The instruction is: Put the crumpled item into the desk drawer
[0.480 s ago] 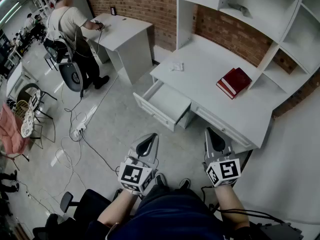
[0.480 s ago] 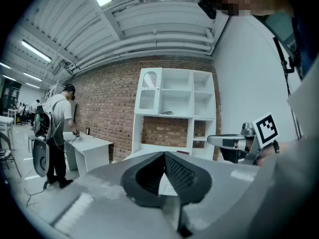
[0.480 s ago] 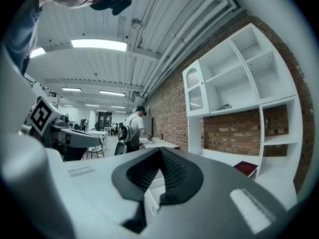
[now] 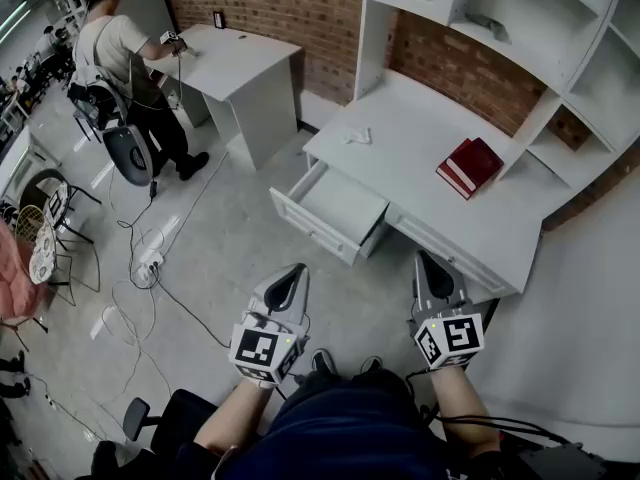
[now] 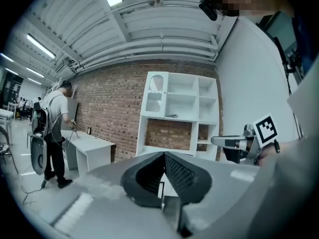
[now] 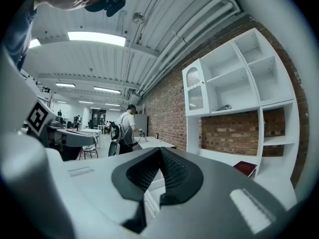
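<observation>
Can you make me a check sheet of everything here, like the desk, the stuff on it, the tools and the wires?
Surface: white desk, top mostly bare.
Job's things: crumpled item lies on the desk's left end, above the drawer. The drawer is pulled open with nothing seen inside.
Clutter: red book on the desk, near the shelves.
Grippers: left tool and right tool are both shut and hold nothing. Both are short of the desk.
Cables: wires trail over the floor at the left.
Surroundings: brick wall; another person stands at a second white desk.
</observation>
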Available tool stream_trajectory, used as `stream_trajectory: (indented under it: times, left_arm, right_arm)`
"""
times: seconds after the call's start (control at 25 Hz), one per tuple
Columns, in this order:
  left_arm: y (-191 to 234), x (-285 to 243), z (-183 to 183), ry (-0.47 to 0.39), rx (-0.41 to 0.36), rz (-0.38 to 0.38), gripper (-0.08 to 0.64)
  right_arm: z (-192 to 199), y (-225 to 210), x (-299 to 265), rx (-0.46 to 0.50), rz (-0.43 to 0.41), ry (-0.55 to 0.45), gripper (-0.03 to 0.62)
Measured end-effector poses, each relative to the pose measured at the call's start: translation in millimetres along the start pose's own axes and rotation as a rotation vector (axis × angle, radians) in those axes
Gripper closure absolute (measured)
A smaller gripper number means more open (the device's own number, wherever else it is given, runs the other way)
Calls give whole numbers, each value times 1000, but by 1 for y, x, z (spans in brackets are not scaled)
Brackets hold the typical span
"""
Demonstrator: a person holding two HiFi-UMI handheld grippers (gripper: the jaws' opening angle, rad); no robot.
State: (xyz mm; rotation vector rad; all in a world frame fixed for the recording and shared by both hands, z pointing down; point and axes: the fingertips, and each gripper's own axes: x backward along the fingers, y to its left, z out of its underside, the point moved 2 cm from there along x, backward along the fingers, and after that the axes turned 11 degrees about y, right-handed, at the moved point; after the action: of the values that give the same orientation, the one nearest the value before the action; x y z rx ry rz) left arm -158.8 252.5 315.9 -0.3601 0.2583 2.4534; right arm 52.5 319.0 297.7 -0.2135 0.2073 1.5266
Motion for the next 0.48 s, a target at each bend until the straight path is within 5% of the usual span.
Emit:
stream_trajectory:
  times: [0.48]
  left_arm:
    - [46,-1,10,8,61,3,558]
  right_arm:
    - [-6,18,-23,22,32,41,589]
